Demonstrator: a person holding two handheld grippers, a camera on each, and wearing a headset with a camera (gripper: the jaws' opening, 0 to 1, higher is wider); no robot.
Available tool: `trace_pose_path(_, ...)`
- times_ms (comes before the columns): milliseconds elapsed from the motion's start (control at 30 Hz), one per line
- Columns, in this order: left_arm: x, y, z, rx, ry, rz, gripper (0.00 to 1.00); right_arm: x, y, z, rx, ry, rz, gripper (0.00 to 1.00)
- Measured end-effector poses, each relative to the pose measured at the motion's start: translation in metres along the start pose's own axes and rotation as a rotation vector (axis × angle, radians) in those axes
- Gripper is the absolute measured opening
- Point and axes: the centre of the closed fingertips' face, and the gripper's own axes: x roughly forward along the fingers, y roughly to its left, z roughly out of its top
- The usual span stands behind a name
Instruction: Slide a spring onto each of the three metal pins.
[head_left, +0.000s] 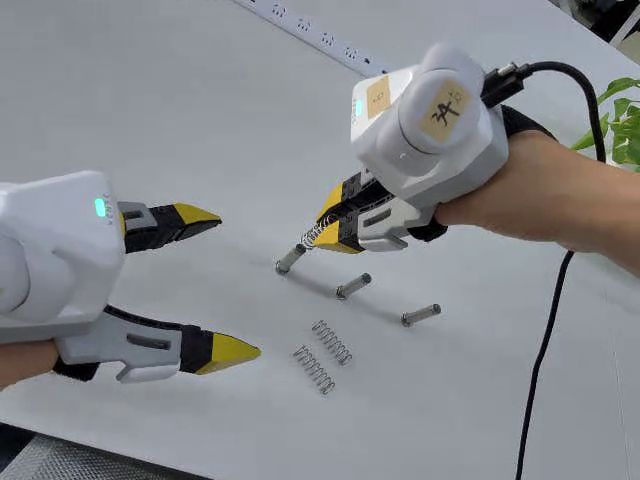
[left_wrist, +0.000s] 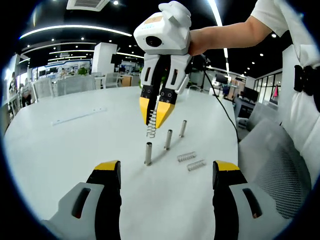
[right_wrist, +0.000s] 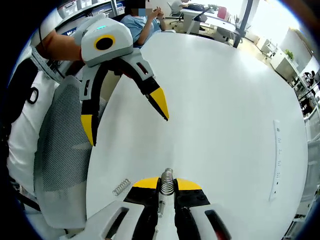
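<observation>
lt: bright, even, overhd ceiling strips (left_wrist: 75, 29) | shdws: soft, faint | focus: sharp | gripper views: fisheye warp @ edges

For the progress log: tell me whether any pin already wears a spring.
No: all three pins stand bare, two springs lie on the table, and the right gripper holds the third spring above the nearest pin.

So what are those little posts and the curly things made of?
The pins look like metal: plain grey, smooth, with a dull shine. The springs look like thin silvery wire wound in coils, probably steel, though that's a guess. The spring in the right gripper looks the same.
</observation>
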Motion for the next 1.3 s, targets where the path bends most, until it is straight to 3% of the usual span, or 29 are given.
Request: trace_pose_path(1300,0.004,-0.001,-0.007,-0.034,-0.002,-0.018,0.74,0.018,-0.004,-0.004,0.013,0.018,0.023,0.07)
